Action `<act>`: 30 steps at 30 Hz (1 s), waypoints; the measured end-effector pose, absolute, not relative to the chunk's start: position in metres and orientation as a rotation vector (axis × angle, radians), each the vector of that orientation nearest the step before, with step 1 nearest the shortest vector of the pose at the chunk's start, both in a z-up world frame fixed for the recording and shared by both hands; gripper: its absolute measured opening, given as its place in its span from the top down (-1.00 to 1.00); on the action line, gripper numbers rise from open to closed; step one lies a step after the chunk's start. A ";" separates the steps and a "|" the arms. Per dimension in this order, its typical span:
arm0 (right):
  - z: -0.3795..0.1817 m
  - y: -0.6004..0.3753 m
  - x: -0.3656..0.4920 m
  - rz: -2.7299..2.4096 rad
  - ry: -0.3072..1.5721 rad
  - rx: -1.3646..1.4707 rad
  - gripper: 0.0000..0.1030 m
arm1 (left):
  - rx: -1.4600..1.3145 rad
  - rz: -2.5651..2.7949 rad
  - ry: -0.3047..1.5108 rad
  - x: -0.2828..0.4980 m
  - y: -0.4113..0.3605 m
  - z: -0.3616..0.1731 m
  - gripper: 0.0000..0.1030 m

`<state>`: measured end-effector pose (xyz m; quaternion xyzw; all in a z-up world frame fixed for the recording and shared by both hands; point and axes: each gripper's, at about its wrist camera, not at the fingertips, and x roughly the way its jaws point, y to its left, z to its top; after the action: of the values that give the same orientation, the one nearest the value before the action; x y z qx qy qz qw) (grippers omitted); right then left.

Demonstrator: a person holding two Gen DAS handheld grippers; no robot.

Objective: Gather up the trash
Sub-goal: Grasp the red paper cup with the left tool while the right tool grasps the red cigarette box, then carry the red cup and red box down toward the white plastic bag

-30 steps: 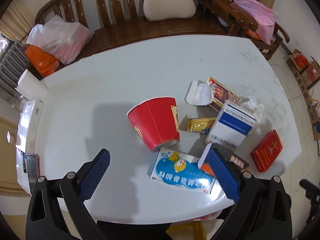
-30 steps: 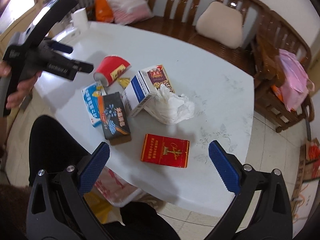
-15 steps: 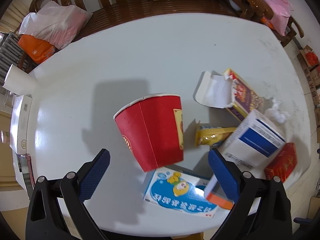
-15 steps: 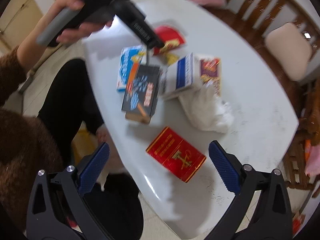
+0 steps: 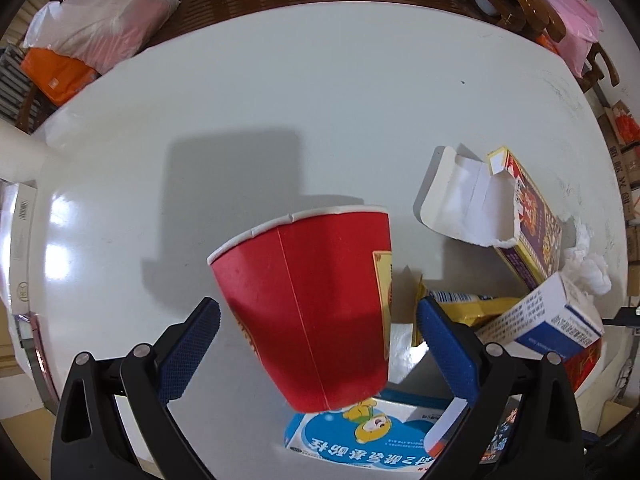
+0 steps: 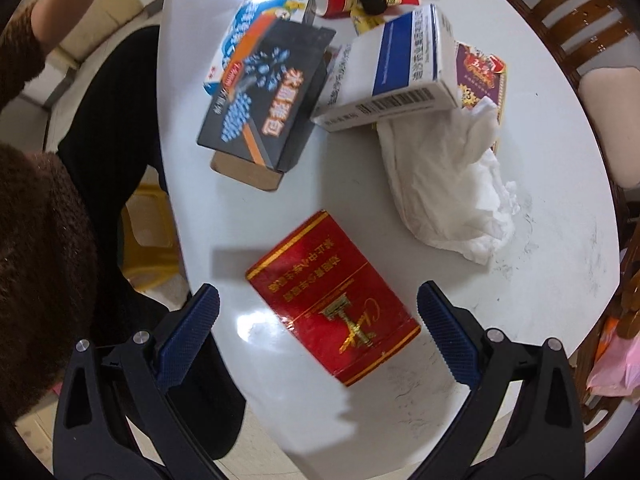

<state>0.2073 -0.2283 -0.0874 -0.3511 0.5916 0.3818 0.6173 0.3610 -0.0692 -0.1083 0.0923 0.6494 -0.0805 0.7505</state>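
The left tongs (image 5: 316, 332) gape wide around a red paper cup (image 5: 316, 304) lying on its side on the white desk (image 5: 320, 92), pads clear of its walls. The right tongs (image 6: 318, 330) stand equally wide over a red cigarette carton (image 6: 332, 296) near the desk edge. Beyond it lie a crumpled tissue (image 6: 448, 184), a black box (image 6: 268, 100) and a blue-and-white medicine box (image 6: 400, 64).

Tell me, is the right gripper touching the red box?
Apart. In the right wrist view, white table shows between both fingers of the open right gripper and the red box.
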 end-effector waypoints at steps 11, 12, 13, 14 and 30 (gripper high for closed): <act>-0.120 -0.219 0.198 0.854 1.402 -0.841 -0.86 | 0.132 -0.171 1.460 0.375 -0.052 -0.126 -0.86; -0.121 -0.220 0.199 0.850 1.407 -0.824 -0.85 | 0.125 -0.176 1.465 0.377 -0.052 -0.127 -0.86; -0.121 -0.221 0.199 0.844 1.407 -0.817 -0.85 | 0.118 -0.179 1.466 0.377 -0.052 -0.128 -0.86; -0.121 -0.223 0.198 0.837 1.407 -0.807 -0.84 | 0.113 -0.181 1.462 0.377 -0.051 -0.128 -0.86; -0.105 -0.237 0.216 0.655 1.382 -0.619 -0.28 | 0.084 -0.201 1.473 0.388 -0.036 -0.137 -0.54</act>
<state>0.2161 -0.2371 -0.1048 -0.2755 0.6151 0.2914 0.6788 0.3881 -0.0360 -0.1367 0.0381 0.6703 -0.0915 0.7354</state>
